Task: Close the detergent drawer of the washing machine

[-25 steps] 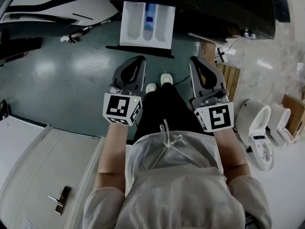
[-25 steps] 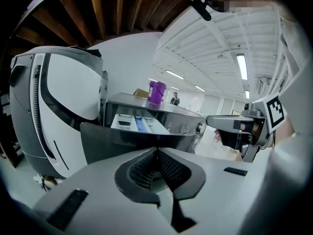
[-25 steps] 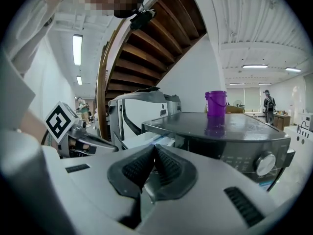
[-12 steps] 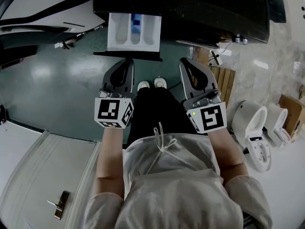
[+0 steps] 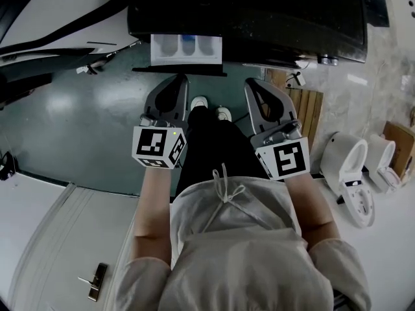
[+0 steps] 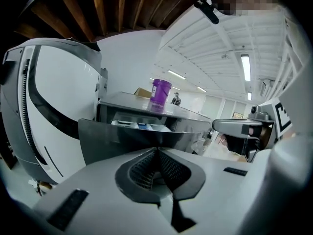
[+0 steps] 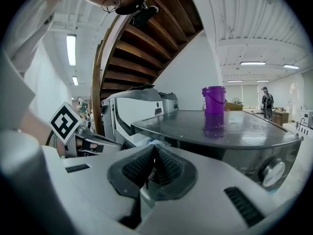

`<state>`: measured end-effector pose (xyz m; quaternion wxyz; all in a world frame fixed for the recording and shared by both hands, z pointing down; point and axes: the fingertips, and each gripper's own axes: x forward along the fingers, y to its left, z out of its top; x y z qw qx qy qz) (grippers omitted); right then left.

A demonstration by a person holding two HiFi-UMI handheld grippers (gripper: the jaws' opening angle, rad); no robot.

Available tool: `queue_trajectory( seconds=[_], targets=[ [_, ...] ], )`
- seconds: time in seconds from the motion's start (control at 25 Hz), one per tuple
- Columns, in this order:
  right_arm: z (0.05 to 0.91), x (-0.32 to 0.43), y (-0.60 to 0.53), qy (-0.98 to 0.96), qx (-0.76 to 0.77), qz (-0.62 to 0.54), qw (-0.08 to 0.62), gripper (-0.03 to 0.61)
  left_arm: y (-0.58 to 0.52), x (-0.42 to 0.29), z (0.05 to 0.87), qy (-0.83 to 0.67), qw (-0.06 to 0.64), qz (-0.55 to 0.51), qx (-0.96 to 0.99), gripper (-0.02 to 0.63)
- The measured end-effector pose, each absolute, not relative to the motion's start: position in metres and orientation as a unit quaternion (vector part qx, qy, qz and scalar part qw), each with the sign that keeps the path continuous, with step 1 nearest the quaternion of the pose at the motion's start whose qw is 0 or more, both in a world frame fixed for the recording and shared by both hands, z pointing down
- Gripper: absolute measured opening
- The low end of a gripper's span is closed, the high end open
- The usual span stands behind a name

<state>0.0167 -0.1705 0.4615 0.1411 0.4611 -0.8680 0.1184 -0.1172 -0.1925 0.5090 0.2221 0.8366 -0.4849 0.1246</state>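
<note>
Left gripper [image 5: 183, 80]: jaws together, nothing between them. The detergent drawer [image 5: 186, 49] projects partly from the washing machine [image 5: 272, 11], just ahead of these jaws. Right gripper [image 5: 253, 83]: jaws together, empty, with the drawer to their left.

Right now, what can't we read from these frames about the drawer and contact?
- Contact: whether the left hand-held gripper touches the detergent drawer; head view too small, left gripper view blocked by its own shut jaws.
- Drawer depth: rear hidden under the washing machine top, head view.
- Compartment contents: head view dark and small; left gripper view, drawer front panel mostly covers them.
</note>
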Motion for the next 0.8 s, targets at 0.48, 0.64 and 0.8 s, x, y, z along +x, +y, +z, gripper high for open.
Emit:
queue_trajectory(
  seconds=[0.48,0.64,0.8],
  targets=[
    [0.463,0.006,-0.214,-0.845,0.501,0.121,0.144,0.005,-0.242,-0.114,0.51,-0.448,0.223,0.148,0.853,0.02],
    [0.461,0.006,-0.22,-0.834,0.516,0.131,0.145,0.005,-0.252,-0.112,0.51,-0.444,0.207,0.164,0.856,0.02],
    [0.457,0.008,-0.224,-0.832,0.524,0.123,0.139,0.005,-0.259,-0.112,0.509,-0.447,0.226,0.146,0.853,0.02]
  ],
)
